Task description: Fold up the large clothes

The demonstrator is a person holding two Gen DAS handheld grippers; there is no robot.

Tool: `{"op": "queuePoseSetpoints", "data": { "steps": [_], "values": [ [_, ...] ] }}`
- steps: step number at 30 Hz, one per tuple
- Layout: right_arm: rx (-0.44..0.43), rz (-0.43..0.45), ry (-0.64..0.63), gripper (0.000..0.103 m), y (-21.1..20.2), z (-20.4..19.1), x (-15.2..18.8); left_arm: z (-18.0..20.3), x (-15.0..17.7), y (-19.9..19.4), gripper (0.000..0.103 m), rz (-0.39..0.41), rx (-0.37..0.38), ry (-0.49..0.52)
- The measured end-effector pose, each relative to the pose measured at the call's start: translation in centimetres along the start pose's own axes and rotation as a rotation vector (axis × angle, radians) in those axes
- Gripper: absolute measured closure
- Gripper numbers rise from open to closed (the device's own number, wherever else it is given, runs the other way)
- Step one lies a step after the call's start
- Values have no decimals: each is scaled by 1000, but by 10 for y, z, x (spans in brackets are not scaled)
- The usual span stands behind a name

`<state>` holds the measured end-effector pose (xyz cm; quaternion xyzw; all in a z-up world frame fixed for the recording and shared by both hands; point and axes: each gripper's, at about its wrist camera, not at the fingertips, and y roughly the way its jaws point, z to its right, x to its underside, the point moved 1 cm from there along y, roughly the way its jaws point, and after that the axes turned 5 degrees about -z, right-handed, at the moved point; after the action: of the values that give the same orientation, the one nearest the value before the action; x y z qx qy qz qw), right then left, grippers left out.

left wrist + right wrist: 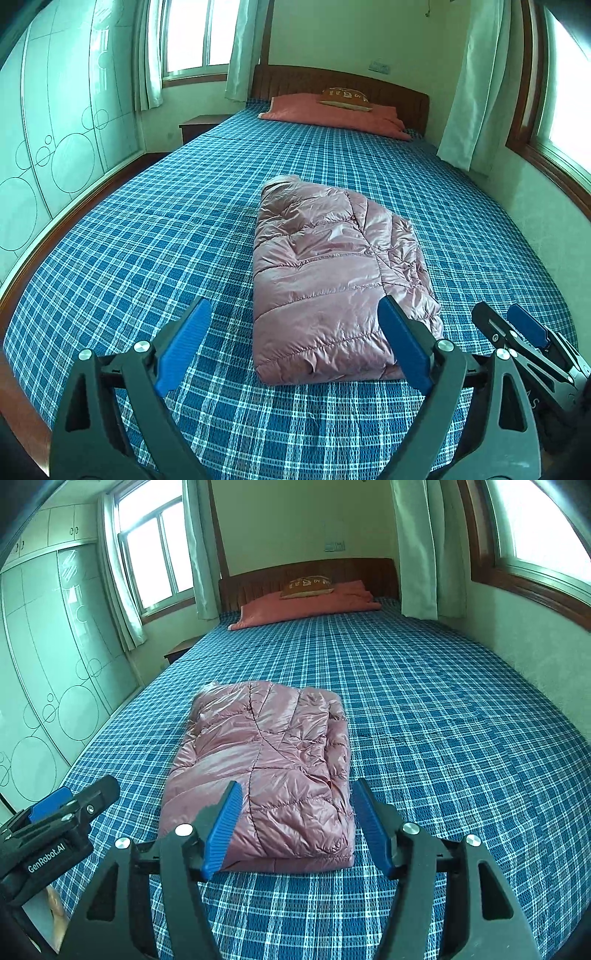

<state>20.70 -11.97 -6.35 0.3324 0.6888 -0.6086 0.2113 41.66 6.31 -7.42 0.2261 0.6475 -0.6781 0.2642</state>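
A shiny, quilted pink jacket [325,280] lies folded into a puffy rectangle near the foot edge of the bed [147,240], on its blue plaid woven cover. The left gripper [293,347] and right gripper [295,827] hover just short of it, blue ribbed pads spread apart, holding nothing. A salmon blanket [306,605] and brown pillow [306,587] sit by the wooden headboard [354,572].

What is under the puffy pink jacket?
The folded pink jacket lies on the blue checked bedsheet, which shows all around it. Whether anything else is tucked beneath it or inside its folds cannot be seen, because the jacket covers that spot.
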Motion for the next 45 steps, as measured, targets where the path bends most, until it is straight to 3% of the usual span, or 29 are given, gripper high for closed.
{"op": "queuePoseSetpoints", "data": {
  "steps": [45],
  "values": [
    [22, 16, -39, 41, -6, -12, 0, -4, 4, -1, 10, 9, -30, 17]
  ]
}}
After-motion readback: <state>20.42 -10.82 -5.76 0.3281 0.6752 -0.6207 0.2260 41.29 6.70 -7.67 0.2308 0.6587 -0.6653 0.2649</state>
